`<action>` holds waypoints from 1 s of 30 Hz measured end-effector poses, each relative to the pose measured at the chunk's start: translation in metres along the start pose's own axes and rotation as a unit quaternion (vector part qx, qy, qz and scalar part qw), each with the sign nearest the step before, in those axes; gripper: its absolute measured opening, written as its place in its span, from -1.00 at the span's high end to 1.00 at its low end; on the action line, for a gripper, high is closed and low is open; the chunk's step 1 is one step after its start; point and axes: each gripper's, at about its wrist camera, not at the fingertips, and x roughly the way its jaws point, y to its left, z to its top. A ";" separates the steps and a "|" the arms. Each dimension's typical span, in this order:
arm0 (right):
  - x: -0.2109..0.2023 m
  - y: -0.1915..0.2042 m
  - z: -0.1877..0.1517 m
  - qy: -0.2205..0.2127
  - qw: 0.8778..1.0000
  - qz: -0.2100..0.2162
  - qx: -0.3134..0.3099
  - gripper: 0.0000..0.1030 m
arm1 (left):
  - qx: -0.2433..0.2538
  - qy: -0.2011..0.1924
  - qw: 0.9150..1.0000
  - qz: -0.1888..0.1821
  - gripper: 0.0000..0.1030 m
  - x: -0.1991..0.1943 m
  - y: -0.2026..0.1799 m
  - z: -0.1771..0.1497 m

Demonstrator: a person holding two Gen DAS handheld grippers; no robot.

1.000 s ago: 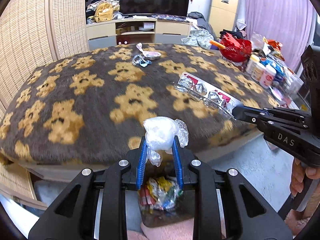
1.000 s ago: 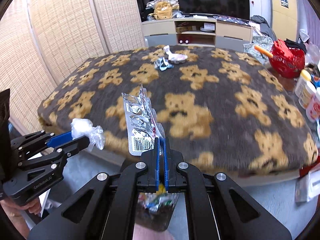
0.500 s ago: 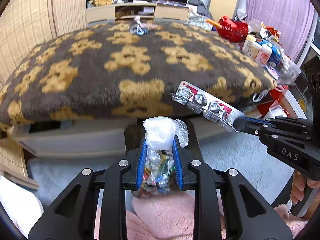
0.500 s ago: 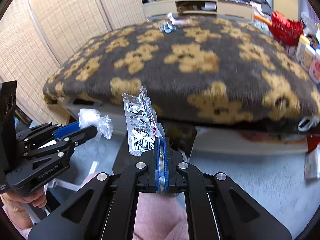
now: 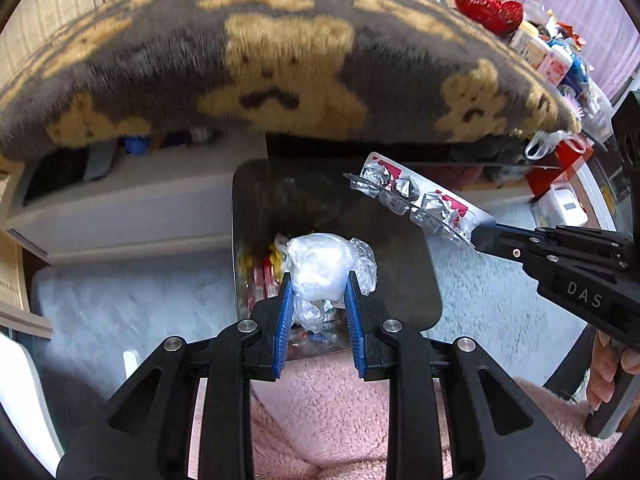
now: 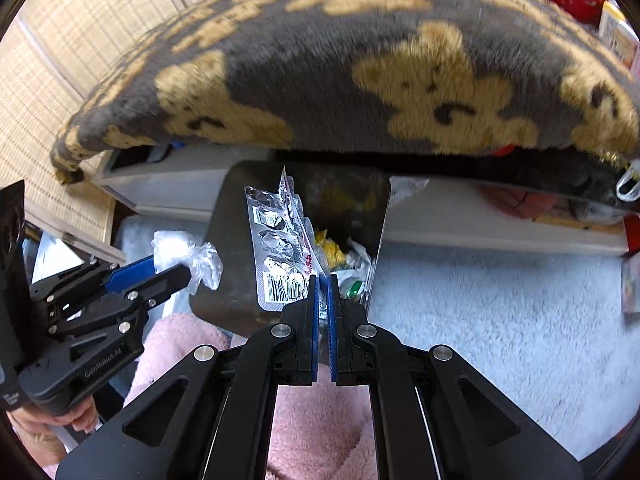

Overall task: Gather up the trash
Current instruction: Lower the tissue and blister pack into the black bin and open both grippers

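My left gripper (image 5: 318, 284) is shut on a crumpled white plastic wad (image 5: 320, 266), which hangs over the open dark trash bin (image 5: 260, 208) on the floor. The bin holds several colourful wrappers. My right gripper (image 6: 321, 280) is shut on the corner of an emptied foil blister pack (image 6: 280, 248) with a barcode, held above the same bin (image 6: 220, 240). In the left wrist view the right gripper (image 5: 484, 234) comes in from the right with the blister pack (image 5: 416, 200) over the bin's far right side. In the right wrist view the left gripper (image 6: 172, 270) and its plastic wad (image 6: 180, 248) sit at the left.
The table with the bear-patterned brown blanket (image 5: 280, 60) overhangs just behind the bin. A pale blue rug (image 6: 480, 300) covers the floor, pink fleece (image 5: 320, 400) lies under the grippers. Bottles and red items (image 5: 552, 60) crowd the table's right end. A hand (image 5: 608, 376) holds the right gripper.
Both grippers have dropped from table-top height to just above the bin and tipped downward, each keeping its load. The bin's opening has come fully into view.
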 end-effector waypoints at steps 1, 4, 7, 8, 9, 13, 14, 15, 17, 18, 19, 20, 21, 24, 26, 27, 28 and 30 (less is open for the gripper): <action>0.006 -0.001 0.001 0.005 1.000 0.001 0.004 0.89 | 0.000 0.004 1.000 0.000 0.54 0.003 0.000 0.000; 0.018 -0.003 0.005 0.015 1.000 0.002 0.012 0.89 | 0.002 0.020 1.000 -0.003 0.54 0.016 0.002 0.001; 0.028 -0.004 0.010 0.024 1.000 0.001 0.017 0.88 | 0.000 0.033 0.999 -0.005 0.54 0.028 0.004 0.004; 0.031 -0.004 0.012 0.029 0.999 0.001 0.019 0.85 | 0.000 0.037 0.999 -0.006 0.53 0.031 0.005 0.006; 0.034 -0.005 0.014 0.031 0.999 0.002 0.022 0.84 | -0.001 0.041 0.999 -0.008 0.49 0.034 0.006 0.007; 0.044 -0.009 0.020 0.043 0.999 0.002 0.032 0.83 | -0.005 0.051 0.999 -0.010 0.22 0.040 0.009 0.009; 0.045 -0.010 0.022 0.044 0.998 0.002 0.036 0.83 | -0.007 0.051 0.999 -0.010 0.07 0.040 0.009 0.009; 0.045 -0.010 0.023 0.044 0.998 0.002 0.039 0.82 | -0.009 0.051 0.999 -0.009 -0.01 0.040 0.010 0.009; 0.044 -0.012 0.025 0.040 0.998 -0.002 0.043 0.76 | -0.007 0.051 0.999 -0.004 -0.13 0.039 0.011 0.010; 0.043 -0.013 0.027 0.038 0.998 -0.004 0.043 0.42 | -0.006 0.049 0.999 0.000 -0.19 0.037 0.012 0.011; 0.040 -0.013 0.027 0.032 0.998 -0.007 0.044 -0.13 | -0.005 0.046 0.999 0.005 -0.22 0.034 0.013 0.011; 0.035 -0.015 0.028 0.019 0.999 -0.008 0.049 -0.28 | -0.004 0.042 0.999 0.007 -0.27 0.030 0.013 0.012; 0.033 -0.016 0.029 0.013 0.999 -0.009 0.050 -0.30 | -0.003 0.038 0.999 0.008 -0.31 0.027 0.013 0.013; 0.024 -0.017 0.032 0.004 0.999 -0.012 0.048 -0.36 | 0.002 0.025 1.000 0.009 -0.41 0.014 0.013 0.017; 0.016 -0.017 0.035 -0.006 0.999 -0.014 0.046 -0.51 | 0.005 0.014 1.000 0.008 -0.51 0.005 0.013 0.021; 0.011 -0.017 0.036 -0.013 0.999 -0.014 0.044 -0.60 | 0.005 0.007 1.000 0.008 -0.57 0.000 0.013 0.024; 0.007 -0.016 0.038 -0.019 0.999 -0.014 0.043 -0.65 | 0.005 0.001 1.000 0.007 -0.59 -0.005 0.014 0.026; -0.004 -0.016 0.045 -0.034 0.998 -0.015 0.041 -0.69 | 0.002 -0.014 1.000 0.005 -0.68 -0.016 0.017 0.033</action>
